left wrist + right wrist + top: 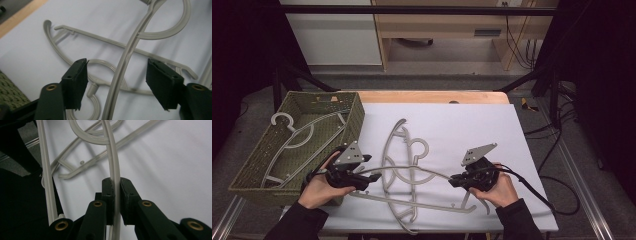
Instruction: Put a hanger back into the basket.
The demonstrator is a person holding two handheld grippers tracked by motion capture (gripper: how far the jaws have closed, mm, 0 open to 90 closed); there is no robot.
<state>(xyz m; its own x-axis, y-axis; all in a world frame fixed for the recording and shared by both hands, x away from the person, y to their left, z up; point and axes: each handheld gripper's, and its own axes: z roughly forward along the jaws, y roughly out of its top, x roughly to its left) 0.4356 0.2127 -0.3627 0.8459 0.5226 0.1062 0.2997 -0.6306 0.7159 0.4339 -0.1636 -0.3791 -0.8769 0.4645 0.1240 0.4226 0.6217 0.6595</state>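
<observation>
Your right gripper has its jaws clenched on the arm of a grey hanger, with the plastic running straight up between the two black pads in the right gripper view. That hanger lies across the pile of hangers on the white sheet that covers the surface, just to the right of the green basket.

Your left gripper sits at the hanger's other end, right beside the basket's near right corner. Its jaws are released: in the left gripper view the hanger's arm rises through the gap between them, and neither pad is touching it, with daylight on both sides.

Under the held hanger you can see two more hangers crossing each other on the sheet, one hook curling just right of the basket. Inside the basket another hanger lies along the bottom, its hook towards the far left corner. Both your hands come in from the near edge, well to the right and just below the basket.
</observation>
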